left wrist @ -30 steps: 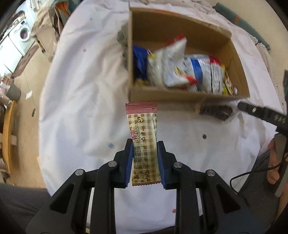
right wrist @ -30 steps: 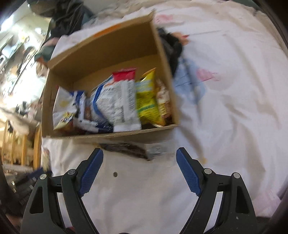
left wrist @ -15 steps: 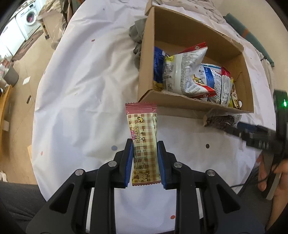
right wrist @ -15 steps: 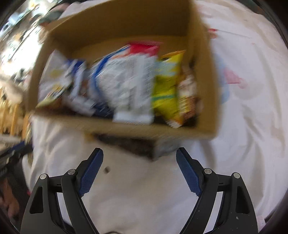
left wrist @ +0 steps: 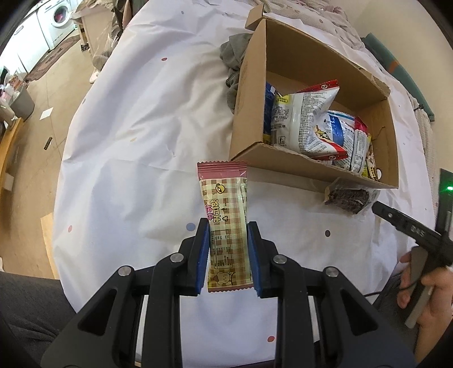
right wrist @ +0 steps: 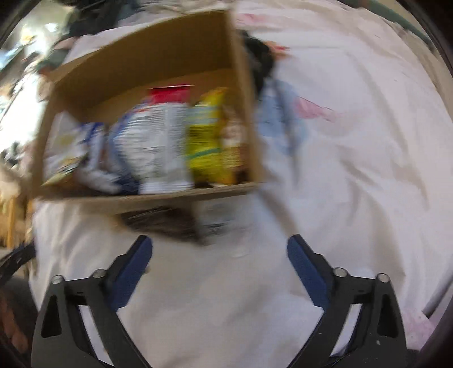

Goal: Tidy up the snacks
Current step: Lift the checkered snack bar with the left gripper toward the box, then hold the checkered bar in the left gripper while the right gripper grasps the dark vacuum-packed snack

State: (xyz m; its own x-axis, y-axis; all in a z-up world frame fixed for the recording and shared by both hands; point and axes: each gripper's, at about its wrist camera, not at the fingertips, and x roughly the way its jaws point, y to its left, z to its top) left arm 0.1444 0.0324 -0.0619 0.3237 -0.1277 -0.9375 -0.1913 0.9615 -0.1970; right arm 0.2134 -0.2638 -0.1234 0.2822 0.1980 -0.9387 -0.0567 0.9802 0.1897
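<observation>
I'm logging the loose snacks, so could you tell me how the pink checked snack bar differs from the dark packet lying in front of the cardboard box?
The pink checked snack bar is clamped in the left gripper; the dark packet lies on the white cloth, ungripped. The bar's wrapper is opaque and printed; the packet looks clear with dark contents. The bar is long and narrow; the packet squatter. Both are outside the cardboard box.

Off to the side we've got a white front-loading washing machine (left wrist: 58, 21) sitting on the tan wooden floor (left wrist: 34, 147), plus a grey waste bin (left wrist: 22, 102) near the left edge. There's a crumpled grey cloth (left wrist: 233, 61) bunched up on the white tablecloth with small coloured dots (left wrist: 136, 119), and a blurry dark cloth (right wrist: 262, 63) too.
</observation>
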